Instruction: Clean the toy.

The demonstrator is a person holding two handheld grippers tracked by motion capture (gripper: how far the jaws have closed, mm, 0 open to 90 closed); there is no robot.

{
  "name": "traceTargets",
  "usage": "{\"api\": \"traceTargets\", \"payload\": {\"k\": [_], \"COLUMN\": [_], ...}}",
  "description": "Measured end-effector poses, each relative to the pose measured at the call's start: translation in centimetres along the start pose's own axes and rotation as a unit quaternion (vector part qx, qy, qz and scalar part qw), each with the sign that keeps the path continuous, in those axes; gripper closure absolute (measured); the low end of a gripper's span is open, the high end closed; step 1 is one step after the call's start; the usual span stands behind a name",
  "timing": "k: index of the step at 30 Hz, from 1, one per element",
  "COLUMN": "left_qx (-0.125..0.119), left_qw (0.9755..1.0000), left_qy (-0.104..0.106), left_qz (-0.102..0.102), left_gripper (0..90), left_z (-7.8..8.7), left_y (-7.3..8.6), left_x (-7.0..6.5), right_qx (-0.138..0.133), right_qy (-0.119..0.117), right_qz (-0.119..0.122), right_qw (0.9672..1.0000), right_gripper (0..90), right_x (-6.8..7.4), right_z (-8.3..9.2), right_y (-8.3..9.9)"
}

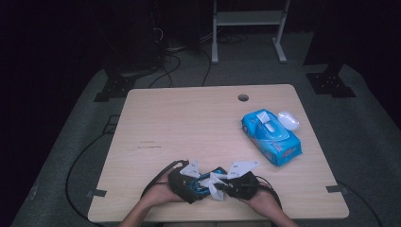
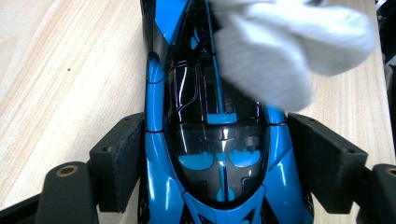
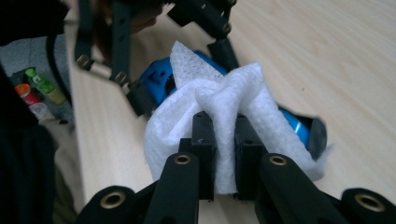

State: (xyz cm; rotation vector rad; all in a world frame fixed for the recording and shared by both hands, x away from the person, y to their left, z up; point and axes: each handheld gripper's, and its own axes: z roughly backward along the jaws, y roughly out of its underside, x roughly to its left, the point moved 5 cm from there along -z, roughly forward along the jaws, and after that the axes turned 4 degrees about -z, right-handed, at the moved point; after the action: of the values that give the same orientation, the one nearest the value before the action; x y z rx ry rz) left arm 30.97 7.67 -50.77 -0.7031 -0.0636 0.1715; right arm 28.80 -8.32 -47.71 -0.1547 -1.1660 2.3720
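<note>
**Toy car clamped in the left jaws, wipe pinched in the right**

At the near edge of the wooden table, the two grippers meet nose to nose. The left gripper has its jaws set on either flank of a blue and black toy car: the left gripper view shows both black pads pressed against the car's sides just beside the cockpit canopy, with the car's body running away from the camera between them. In the high view the car lies between the two hands, with the left gripper on its left.

The right gripper has its jaws drawn together on a bunched white wipe, which they pinch between the pads. The wipe spills forward over the car and drapes on its top. In the left gripper view the same wipe covers the far part of the car.

Farther off, to the right, lies a blue pack of wipes, its lid open.
</note>
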Motion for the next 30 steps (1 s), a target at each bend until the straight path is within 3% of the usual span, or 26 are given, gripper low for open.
{"api": "traceTargets", "payload": {"k": [3, 5, 10, 14, 17, 23, 25, 28, 30], "left_qx": [-0.001, -0.007, -0.001, -0.012, -0.001, -0.004, -0.006, -0.009, -0.011], "left_qw": [1.0, 0.9999, 0.9995, 0.9987, 0.9982, 0.9985, 0.9989, 0.9989, 0.9989], "left_qy": [-0.005, -0.009, -0.022, -0.035, -0.039, -0.036, -0.031, -0.033, -0.032], "left_qz": [-0.002, -0.005, -0.022, -0.037, -0.046, -0.041, -0.033, -0.033, -0.033], "left_gripper": [22.8, 23.6, 23.9, 24.0, 24.0, 24.0, 24.0, 24.0, 24.0], "left_z": [0.1, 0.3, 0.2, 0.3, 0.0, 0.1, 0.1, 0.2, 0.1], "left_y": [0.1, 0.1, 0.0, -0.5, -0.5, -0.2, 0.0, 0.0, 0.0], "left_x": [-0.1, -0.1, -0.3, -0.3, -0.4, -0.4, -0.2, -0.2, -0.2], "right_qx": [0.011, 0.01, 0.019, 0.024, 0.027, 0.018, 0.017, 0.018, 0.017], "right_qy": [0.005, -0.005, 0.018, 0.031, 0.036, 0.01, 0.006, 0.024, 0.024], "right_qz": [-0.01, -0.018, -0.007, -0.018, -0.01, 0.01, 0.01, 0.008, -0.008], "right_qw": [0.9999, 0.9998, 0.9996, 0.9991, 0.9989, 0.9997, 0.9998, 0.9995, 0.9995], "right_gripper": [81.3, 81.5, 81.4, 81.4, 81.5, 81.5, 81.8, 81.7, 81.7], "right_x": [-0.7, -1.1, -1.5, -2.1, -1.7, -0.3, -0.6, -1.6, -2.3], "right_z": [-1.3, -1.7, -0.8, 0.3, 0.4, -1.4, -1.9, -1.7, -1.2], "right_y": [-0.7, -0.9, 0.0, 1.0, 1.1, -0.7, -1.4, -1.4, -1.1]}}
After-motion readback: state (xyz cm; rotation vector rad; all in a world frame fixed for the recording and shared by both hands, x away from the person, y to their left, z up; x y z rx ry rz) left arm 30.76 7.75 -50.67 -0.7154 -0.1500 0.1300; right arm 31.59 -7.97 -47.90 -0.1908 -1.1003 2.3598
